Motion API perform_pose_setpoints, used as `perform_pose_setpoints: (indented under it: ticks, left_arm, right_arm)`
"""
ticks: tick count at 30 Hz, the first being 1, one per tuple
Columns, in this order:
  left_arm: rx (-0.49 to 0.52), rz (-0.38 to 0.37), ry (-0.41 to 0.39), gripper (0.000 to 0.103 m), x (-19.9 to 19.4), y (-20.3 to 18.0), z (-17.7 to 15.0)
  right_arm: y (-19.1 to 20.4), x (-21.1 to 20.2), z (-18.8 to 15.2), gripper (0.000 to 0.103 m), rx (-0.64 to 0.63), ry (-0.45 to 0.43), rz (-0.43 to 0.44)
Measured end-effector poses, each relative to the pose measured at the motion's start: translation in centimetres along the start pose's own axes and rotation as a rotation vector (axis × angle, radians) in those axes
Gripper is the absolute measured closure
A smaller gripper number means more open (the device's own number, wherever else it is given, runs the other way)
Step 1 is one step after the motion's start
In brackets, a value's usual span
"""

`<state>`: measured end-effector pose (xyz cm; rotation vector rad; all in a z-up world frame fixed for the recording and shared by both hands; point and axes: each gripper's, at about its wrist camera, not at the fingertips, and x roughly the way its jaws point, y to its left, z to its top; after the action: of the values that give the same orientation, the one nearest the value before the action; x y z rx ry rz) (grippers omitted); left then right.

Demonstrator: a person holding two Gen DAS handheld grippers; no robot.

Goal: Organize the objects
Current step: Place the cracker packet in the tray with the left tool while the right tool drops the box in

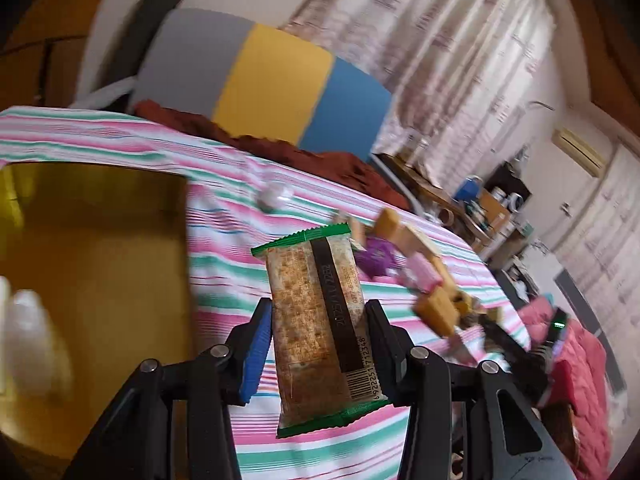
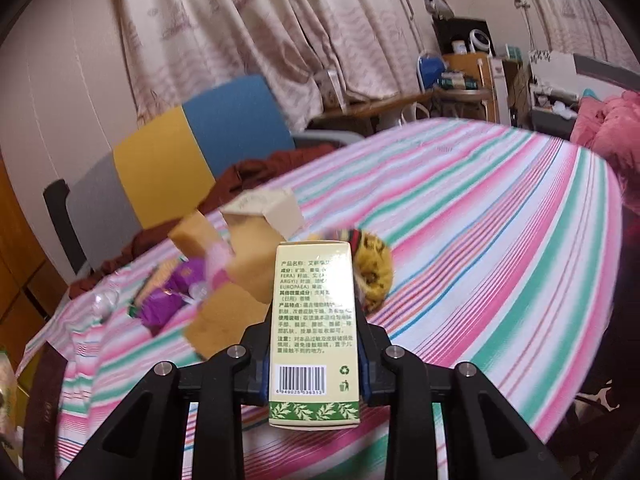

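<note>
My left gripper (image 1: 318,320) is shut on a green-edged snack packet (image 1: 316,320) and holds it upright above the striped tablecloth (image 1: 224,264). A yellow box (image 1: 92,272) lies open just to its left. My right gripper (image 2: 314,328) is shut on a pale yellow carton (image 2: 314,332) with printed text and a barcode, held above the tablecloth (image 2: 500,240). A blurred pile of tan cartons (image 2: 228,312), a purple packet (image 2: 168,300) and a yellow patterned item (image 2: 374,276) lies just beyond it. The pile also shows in the left wrist view (image 1: 424,276).
A grey, yellow and blue chair back (image 1: 264,84) stands behind the table with dark red cloth (image 1: 280,152) draped at the edge. A small clear object (image 1: 274,196) lies on the cloth. Pink bedding (image 2: 608,124) is at the right. Cluttered shelves (image 2: 472,68) stand by the curtain.
</note>
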<state>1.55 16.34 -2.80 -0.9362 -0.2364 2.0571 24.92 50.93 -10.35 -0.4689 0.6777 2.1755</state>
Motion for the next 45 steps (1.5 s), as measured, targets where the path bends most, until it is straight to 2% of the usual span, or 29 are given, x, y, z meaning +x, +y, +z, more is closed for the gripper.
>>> perform_pose_setpoints:
  ticks: [4,8,12,16,19,23,26,29,32,34,37,41,43,45]
  left_arm:
    - [-0.052,0.062,-0.017,0.057,-1.1,3.4,0.6]
    - [-0.089,0.138,-0.011,0.057,-1.4,6.4,1.6]
    - [-0.125,0.221,-0.003,0.057,-1.6,9.4,2.8]
    - [-0.199,0.299,0.036,0.057,-1.4,13.6,4.2]
    - [-0.232,0.333,0.056,0.057,-1.3,15.7,4.9]
    - [-0.295,0.359,0.079,0.057,-1.2,18.4,5.1]
    - [-0.351,0.346,0.1,0.056,-1.1,19.9,5.0]
    - [-0.412,0.367,0.101,0.054,-1.2,21.0,4.8]
    - [-0.435,0.357,0.095,0.042,-1.5,21.3,4.8]
    - [-0.43,0.365,0.076,0.022,-2.3,21.0,4.7]
    - [-0.426,0.348,0.017,0.008,-3.9,20.1,4.7]
    - [-0.384,0.275,-0.062,0.002,-5.8,18.3,4.9]
    - [-0.363,0.291,-0.085,0.0,-6.8,17.4,5.0]
    - [-0.357,0.263,-0.093,0.0,-7.4,17.0,5.0]
  right_arm:
    - [2.8,-2.4,0.5,0.073,-0.035,-0.032,0.073]
    - [6.5,-3.7,0.2,0.073,-0.076,0.002,0.189]
    - [10.8,-4.6,-1.1,0.073,-0.141,0.069,0.325]
    - [16.0,-5.4,-3.0,0.073,-0.22,0.173,0.501]
    - [19.8,-6.0,-4.7,0.073,-0.268,0.258,0.629]
    - [24.0,-6.7,-7.1,0.073,-0.335,0.338,0.728]
    - [26.7,-7.6,-8.7,0.073,-0.4,0.366,0.772]
    - [28.8,-8.0,-10.1,0.073,-0.46,0.399,0.797]
    - [30.3,-8.3,-11.3,0.073,-0.505,0.424,0.813]
    - [30.9,-8.9,-11.9,0.073,-0.529,0.436,0.824]
    - [32.0,-9.0,-13.0,0.073,-0.56,0.464,0.829]
    - [33.3,-8.4,-14.0,0.073,-0.587,0.493,0.818]
    - [33.8,-8.2,-14.4,0.073,-0.6,0.5,0.813]
    - [34.5,-8.1,-14.8,0.073,-0.622,0.5,0.798]
